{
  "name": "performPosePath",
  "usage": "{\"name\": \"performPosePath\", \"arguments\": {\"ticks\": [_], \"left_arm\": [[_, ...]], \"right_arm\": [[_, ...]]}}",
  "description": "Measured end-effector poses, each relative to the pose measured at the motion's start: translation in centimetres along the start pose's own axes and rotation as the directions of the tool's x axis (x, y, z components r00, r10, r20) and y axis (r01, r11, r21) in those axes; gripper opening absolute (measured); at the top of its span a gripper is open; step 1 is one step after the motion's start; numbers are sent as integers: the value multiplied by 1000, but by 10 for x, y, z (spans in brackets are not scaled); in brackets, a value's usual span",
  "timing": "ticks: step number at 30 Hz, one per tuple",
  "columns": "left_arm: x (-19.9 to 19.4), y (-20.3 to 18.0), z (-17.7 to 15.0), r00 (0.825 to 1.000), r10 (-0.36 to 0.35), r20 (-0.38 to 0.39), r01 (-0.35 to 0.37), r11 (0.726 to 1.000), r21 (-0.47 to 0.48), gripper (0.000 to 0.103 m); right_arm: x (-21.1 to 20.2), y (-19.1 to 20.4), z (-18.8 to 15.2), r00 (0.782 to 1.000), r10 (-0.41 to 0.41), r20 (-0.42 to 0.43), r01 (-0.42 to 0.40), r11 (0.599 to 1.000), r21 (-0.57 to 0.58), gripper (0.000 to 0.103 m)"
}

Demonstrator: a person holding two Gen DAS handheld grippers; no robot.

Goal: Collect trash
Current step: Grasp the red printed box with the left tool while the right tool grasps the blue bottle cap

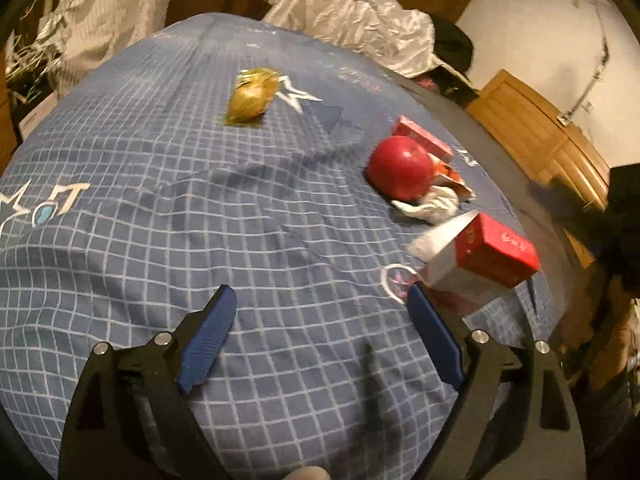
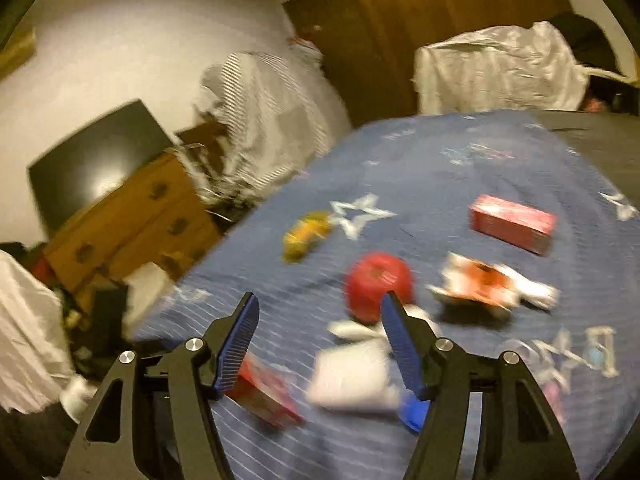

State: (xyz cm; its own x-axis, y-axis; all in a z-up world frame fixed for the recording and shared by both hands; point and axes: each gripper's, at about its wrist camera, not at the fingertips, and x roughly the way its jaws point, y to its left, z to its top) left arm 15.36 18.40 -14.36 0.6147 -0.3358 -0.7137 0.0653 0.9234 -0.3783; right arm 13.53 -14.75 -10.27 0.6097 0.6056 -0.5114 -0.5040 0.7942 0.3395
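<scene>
Progress check: looks like nothing collected yet, everything I can see is lying loose on the bed [image 1: 160,208] with the blue grid cover.

Left gripper [image 1: 322,300]: spread wide, nothing between the pads, hovering over bare cover. Nearest trash is the red-and-white carton [image 1: 486,254], just off its right finger, tilted with one end flap open. Can't tell if it touches the finger.

Right gripper [image 2: 320,306]: also spread, holding nothing. View is motion-blurred, so detail is poor. Same carton [image 2: 264,394] shows low in that view, under or just beyond the left finger, with white crumpled paper [image 2: 352,380] beside it.

Still on the bed:
- red ball [image 1: 401,168], or maybe an apple, can't tell which; may not be trash
- second red box [image 1: 424,140] just behind it, touching or nearly so
- torn red/orange wrapper [image 2: 480,284] and white paper scraps [image 1: 430,204] next to the ball
- yellowish clear plastic wrapper [image 1: 252,96], well apart from the rest, further up the bed near a white star print

No bin or bag for the trash is clearly identifiable in either view. The pale crinkled sheeting [image 1: 360,20] past the bed could be a bag, can't confirm.

Judgement: task is at or near the start. Both grippers free and aimed at the cluster on the right side of the bed. Carton is likely first, then paper, wrapper, box, and the far yellow wrapper.
</scene>
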Motion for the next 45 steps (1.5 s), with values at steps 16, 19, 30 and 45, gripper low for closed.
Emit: {"name": "performPosePath", "arguments": {"ticks": [16, 19, 30, 45], "left_arm": [[-47, -26, -28, 997, 21, 72, -27, 997, 79, 90], [-30, -61, -32, 1000, -10, 17, 6, 977, 214, 94], [36, -88, -31, 987, 93, -134, -45, 944, 326, 91], [41, -85, -38, 988, 129, -88, -99, 952, 290, 54]], "right_arm": [[-12, -40, -96, 993, -62, -101, 65, 997, 30, 66], [-1, -35, -91, 988, -86, -127, 81, 996, -44, 72], [70, -34, -64, 945, -168, -280, 90, 958, -271, 75], [59, -26, -82, 940, -228, -253, 158, 950, -271, 41]]}}
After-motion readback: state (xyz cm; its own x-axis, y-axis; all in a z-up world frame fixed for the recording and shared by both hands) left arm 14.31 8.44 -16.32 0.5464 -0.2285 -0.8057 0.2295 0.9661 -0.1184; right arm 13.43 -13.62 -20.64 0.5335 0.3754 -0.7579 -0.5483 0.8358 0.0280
